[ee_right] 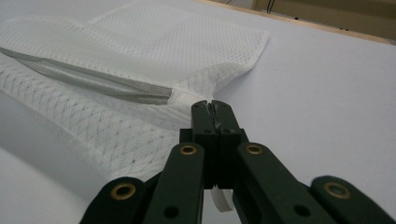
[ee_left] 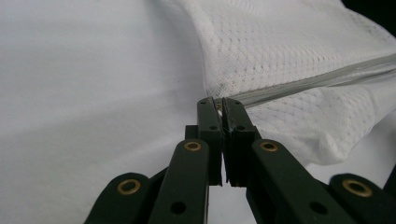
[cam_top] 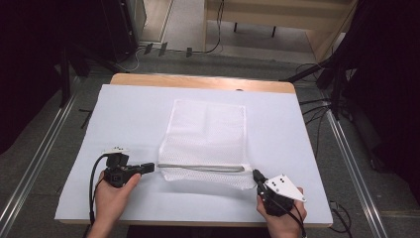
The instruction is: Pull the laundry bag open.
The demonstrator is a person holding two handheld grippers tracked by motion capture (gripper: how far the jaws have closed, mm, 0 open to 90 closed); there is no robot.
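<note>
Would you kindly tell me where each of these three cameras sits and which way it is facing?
High view: above the person's side, looking forward and down on the white-covered table; both hands and the left tool and right tool show.
Left gripper view: rides the left tool, looking along its shut jaws at the white mesh zipper bag.
Right gripper view: rides the right tool, looking along its shut jaws at that bag's other end.
All share the bag's grey zipper.

Left gripper (cam_top: 148, 167) and right gripper (cam_top: 257, 175) flank white mesh bag (cam_top: 207, 144).
</note>
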